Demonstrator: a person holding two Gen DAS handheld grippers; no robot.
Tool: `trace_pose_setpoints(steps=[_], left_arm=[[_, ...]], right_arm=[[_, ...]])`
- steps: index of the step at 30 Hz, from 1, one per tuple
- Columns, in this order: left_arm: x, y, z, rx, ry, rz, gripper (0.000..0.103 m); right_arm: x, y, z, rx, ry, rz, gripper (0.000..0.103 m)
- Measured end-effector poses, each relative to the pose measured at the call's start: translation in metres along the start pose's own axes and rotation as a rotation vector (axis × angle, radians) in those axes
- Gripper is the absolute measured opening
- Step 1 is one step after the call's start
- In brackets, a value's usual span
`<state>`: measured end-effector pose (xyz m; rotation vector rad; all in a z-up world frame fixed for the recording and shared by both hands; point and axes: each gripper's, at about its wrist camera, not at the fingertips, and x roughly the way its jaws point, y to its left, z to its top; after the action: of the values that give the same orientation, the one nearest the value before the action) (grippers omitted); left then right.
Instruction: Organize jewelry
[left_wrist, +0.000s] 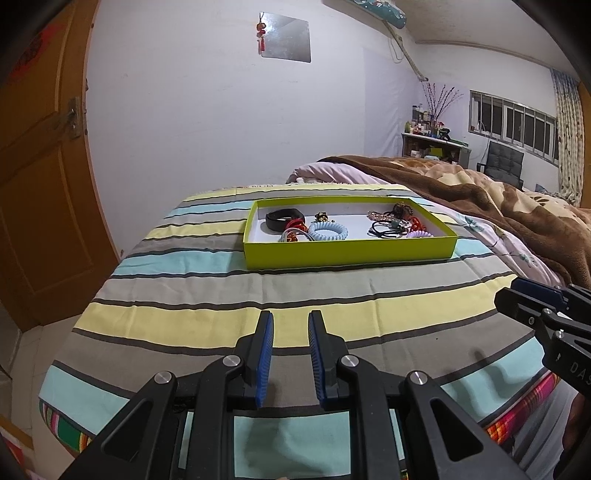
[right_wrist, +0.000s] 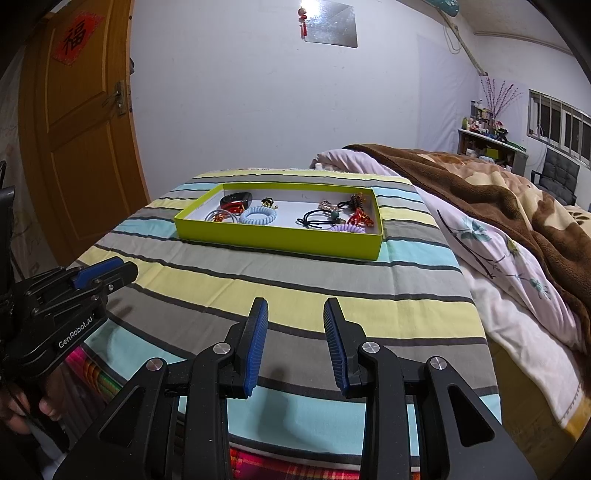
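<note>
While both grippers hover over the near edge of the bed, nothing sits between their pads. Left gripper is released, jaws apart, empty; right gripper likewise released, gap a bit wider, empty. Green tray lies on the striped sheet toward the bed's far edge, well apart from both grippers. Inside the tray, left end: black band, red piece, light blue coil tie. Right end: black elastic ties, a lilac coil tie, beaded bits tangled together, too small to sort out. Brown blanket is bunched along the bed's right side.
</note>
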<state>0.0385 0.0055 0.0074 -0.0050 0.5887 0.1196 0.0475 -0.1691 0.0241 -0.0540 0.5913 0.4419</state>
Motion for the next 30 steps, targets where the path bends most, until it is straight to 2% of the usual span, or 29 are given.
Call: trace_pose_setpoints(steps=[30], left_arm=[[0.0065,-0.0034,-0.0035,0.019,0.03,-0.007,0.019]], right_arm=[[-0.0006,-0.0014,0.0005,-0.004,-0.001,-0.005,0.032]])
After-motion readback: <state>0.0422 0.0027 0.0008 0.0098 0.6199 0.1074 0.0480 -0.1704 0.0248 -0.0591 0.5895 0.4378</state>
